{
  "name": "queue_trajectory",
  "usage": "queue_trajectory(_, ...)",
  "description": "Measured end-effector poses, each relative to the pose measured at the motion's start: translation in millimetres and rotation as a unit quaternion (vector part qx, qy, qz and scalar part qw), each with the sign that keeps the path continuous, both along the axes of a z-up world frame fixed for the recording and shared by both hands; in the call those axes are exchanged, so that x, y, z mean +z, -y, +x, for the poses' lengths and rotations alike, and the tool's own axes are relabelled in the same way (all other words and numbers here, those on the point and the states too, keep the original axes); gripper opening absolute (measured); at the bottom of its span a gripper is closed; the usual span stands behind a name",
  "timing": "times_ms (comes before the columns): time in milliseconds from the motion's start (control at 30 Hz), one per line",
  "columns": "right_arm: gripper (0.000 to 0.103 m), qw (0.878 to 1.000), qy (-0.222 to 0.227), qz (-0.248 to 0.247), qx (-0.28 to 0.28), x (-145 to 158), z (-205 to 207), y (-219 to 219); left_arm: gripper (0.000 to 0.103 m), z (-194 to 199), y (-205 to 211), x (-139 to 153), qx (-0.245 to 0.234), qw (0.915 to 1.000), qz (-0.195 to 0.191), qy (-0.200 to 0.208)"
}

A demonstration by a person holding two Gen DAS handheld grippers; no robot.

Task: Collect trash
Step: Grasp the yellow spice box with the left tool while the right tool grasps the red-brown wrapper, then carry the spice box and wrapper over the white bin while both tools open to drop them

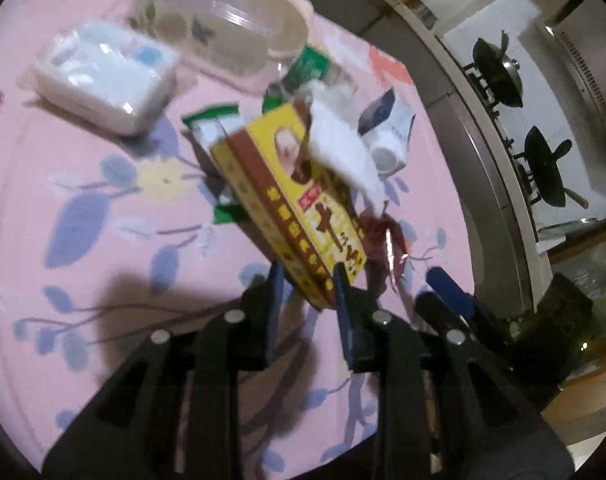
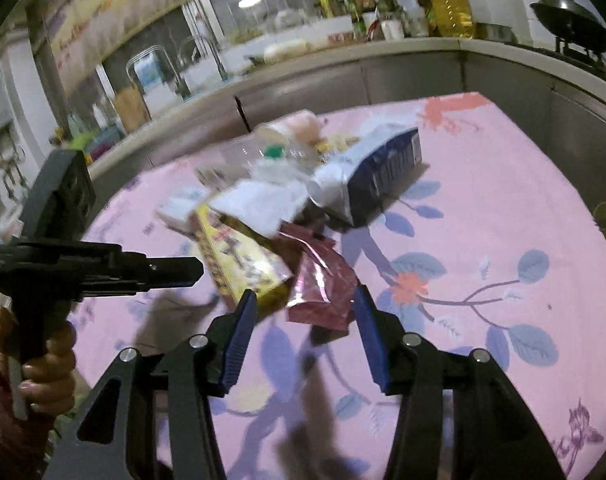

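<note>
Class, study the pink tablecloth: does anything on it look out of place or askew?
Yes. Litter is heaped mid-cloth: a yellow box lies tilted with its end between the left claw fingers, under crumpled white tissue, beside a torn red wrapper.

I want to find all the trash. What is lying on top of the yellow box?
A crumpled white tissue lies over the far end of the yellow box. Whatever the tissue covers there cannot be seen.

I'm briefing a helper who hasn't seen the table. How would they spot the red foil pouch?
On the pink floral tablecloth, find the trash heap. At its near edge lies the red foil pouch, crumpled and shiny, beside the yellow box: the heap's only red piece.
</note>
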State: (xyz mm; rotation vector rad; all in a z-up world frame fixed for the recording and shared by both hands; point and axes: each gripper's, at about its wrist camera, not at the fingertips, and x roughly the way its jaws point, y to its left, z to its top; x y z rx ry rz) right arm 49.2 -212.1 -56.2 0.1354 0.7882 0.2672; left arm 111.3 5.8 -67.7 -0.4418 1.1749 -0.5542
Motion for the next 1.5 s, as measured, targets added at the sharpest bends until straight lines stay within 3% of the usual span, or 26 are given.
queue_trajectory(133, 0.048, 1.0, -0.015, -0.025, 0.011, -14, 21, -4, 0.028, 8, 8, -7, 0.001, 0.9996, -0.021, -0.016)
queue_trajectory(300, 0.048, 1.0, -0.011, -0.023, 0.018, -25, 38, -1, 0.054, 11, 9, -11, 0.012, 0.9983, -0.051, -0.024)
queue_trajectory(400, 0.047, 0.999, -0.008, -0.016, 0.039, -26, 44, -5, 0.062, 15, 12, -8, 0.016, 0.998, -0.056, -0.022)
queue_trajectory(467, 0.04, 0.998, -0.01, -0.01, 0.058, -26, 46, -10, 0.062, 20, 14, -7, 0.023, 0.9978, -0.059, -0.019)
queue_trajectory(567, 0.037, 0.997, -0.021, 0.018, 0.074, -26, 45, -13, 0.06, 22, 15, -7, 0.029, 0.9978, -0.059, -0.01)
queue_trajectory(600, 0.036, 0.997, -0.024, 0.024, 0.076, -26, 43, -14, 0.046, 19, 15, -6, 0.032, 0.9981, -0.054, -0.003)
queue_trajectory(633, 0.035, 0.996, -0.026, 0.03, 0.075, -26, 40, -13, 0.04, 16, 14, -5, 0.03, 0.9983, -0.05, 0.002)
queue_trajectory(667, 0.023, 0.996, -0.029, 0.034, 0.074, -25, 37, -14, 0.033, 14, 13, -5, 0.029, 0.9984, -0.05, 0.003)
queue_trajectory(800, 0.016, 0.994, -0.046, 0.076, 0.058, -27, 20, 0, 0.025, -7, 3, -1, 0.025, 0.9978, -0.06, 0.016)
queue_trajectory(1200, 0.014, 0.995, -0.029, 0.098, 0.014, -17, -43, 34, 0.023, -83, 19, 24, -0.04, 0.9958, -0.054, 0.063)
queue_trajectory(1500, 0.014, 0.989, 0.006, 0.131, -0.062, -7, -55, 93, 0.023, -72, 99, 52, -0.133, 0.9839, -0.049, 0.108)
